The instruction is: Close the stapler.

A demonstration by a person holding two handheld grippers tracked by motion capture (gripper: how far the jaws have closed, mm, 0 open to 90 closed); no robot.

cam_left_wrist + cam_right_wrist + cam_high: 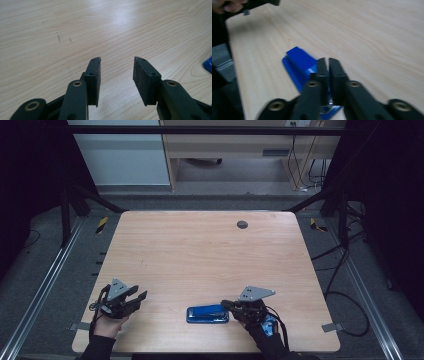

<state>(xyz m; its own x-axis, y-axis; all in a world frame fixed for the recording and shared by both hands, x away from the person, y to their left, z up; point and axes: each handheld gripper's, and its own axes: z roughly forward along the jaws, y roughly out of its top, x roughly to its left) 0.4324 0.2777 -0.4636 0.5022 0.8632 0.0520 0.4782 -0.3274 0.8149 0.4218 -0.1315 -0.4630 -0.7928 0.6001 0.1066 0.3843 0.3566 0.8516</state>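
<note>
The right hand-held gripper (327,62) sits nearly closed over the blue stapler's (207,313) end on the worktop (200,250), apparently unlifted, while the left hand-held gripper (117,61) waits wide, empty.

Surface (200,250): pale wood-grain top, rounded corners, set on grey floor between metal rails. Small dark round cap (242,224) was sunk in it near the far edge, right of centre. Blue stapler (207,314) lay flat on the surface near the near edge, right of centre, long axis running left to right. A few faint dark scuff marks (58,37) showed on the wood in the left gripper view.
</note>
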